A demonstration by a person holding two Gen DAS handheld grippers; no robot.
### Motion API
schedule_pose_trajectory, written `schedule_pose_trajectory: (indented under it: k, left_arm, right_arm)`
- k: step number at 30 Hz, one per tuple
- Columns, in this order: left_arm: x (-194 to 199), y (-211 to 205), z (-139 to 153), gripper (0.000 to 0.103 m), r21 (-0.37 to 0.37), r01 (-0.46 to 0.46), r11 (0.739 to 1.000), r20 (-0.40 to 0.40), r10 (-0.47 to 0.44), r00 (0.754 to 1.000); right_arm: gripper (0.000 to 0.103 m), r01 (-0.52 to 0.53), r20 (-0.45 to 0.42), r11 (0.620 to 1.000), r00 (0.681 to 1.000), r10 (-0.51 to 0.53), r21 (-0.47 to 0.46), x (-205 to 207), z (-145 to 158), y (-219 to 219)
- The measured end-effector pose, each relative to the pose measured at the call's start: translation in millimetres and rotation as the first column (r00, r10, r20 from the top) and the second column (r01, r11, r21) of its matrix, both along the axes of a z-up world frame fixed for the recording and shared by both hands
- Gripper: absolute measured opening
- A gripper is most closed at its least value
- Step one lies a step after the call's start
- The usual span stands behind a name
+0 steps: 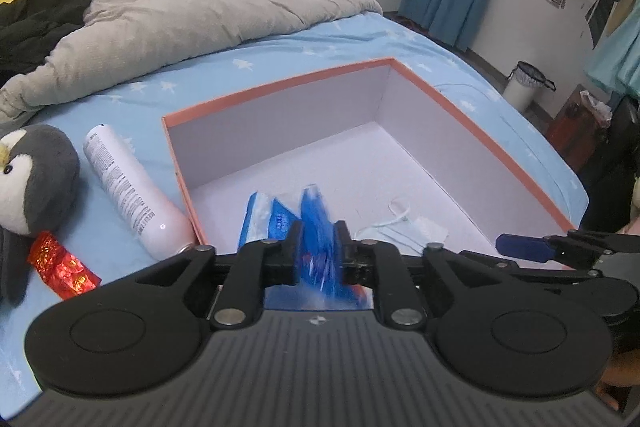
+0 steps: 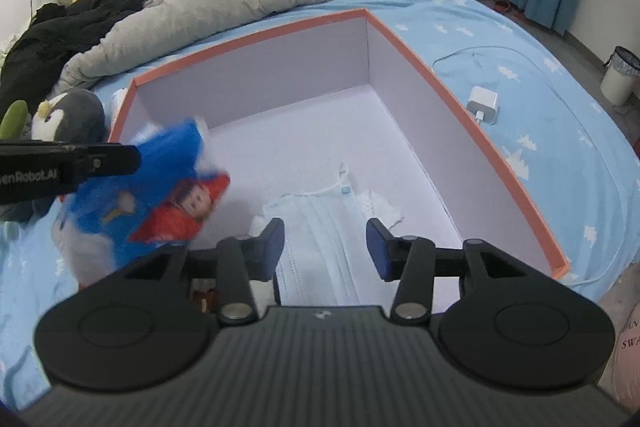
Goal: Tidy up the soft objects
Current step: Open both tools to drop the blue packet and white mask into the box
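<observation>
My left gripper [image 1: 318, 251] is shut on a blue tissue packet [image 1: 316, 227] with a red cartoon figure, held over the near left corner of an orange-rimmed white box [image 1: 280, 83]. The packet [image 2: 152, 195] also shows blurred in the right wrist view, with the left gripper [image 2: 132, 159] coming in from the left. My right gripper [image 2: 326, 247] is open and empty above a pale blue face mask [image 2: 320, 223] lying in the box [image 2: 400, 43]. The mask [image 1: 400, 227] shows in the left wrist view too. A grey penguin plush [image 1: 32, 179] lies left of the box.
A white spray can [image 1: 128, 191] and a red foil wrapper [image 1: 60, 263] lie beside the penguin. A white charger with cable [image 2: 484, 105] lies right of the box. A grey duvet [image 1: 192, 7] and black clothing [image 1: 36, 19] cover the far bed. A bin [image 1: 524, 83] stands on the floor.
</observation>
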State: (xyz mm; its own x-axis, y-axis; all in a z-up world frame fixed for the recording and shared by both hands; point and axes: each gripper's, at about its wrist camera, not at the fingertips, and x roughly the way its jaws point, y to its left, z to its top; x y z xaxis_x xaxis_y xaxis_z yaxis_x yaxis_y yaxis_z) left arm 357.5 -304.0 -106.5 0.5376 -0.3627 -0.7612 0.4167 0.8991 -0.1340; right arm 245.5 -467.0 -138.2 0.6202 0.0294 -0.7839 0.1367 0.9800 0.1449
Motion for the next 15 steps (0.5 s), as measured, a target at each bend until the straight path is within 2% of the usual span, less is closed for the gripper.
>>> schedule_pose_trajectory:
  k: [5,7,10,15]
  left_arm:
    - [-19,12,12,0.031,-0.01,0.008,1.0,0.046,-0.007,0.999]
    - [-29,16,18,0.045,-0.016,0.021,1.0,0.07,-0.02,0.997]
    - [-47,23,29,0.046,-0.02,0.027,0.999,0.127,-0.024,0.992]
    - [-73,42,41,0.046,-0.061,0.035,0.998,0.156,-0.025,0.987]
  right_arm:
    - [0.048,-0.002,0.05,1.0,0.999,0.003,-0.003,-18,10,4]
    - [0.048,0.004,0.081,1.0,0.997,-0.003,-0.012,-26,16,7]
    - [0.048,0.004,0.125,1.0,0.992,-0.003,-0.005,-42,23,12]
    - [0.048,0.002,0.192,1.0,0.981,-0.006,0.017,-69,35,23]
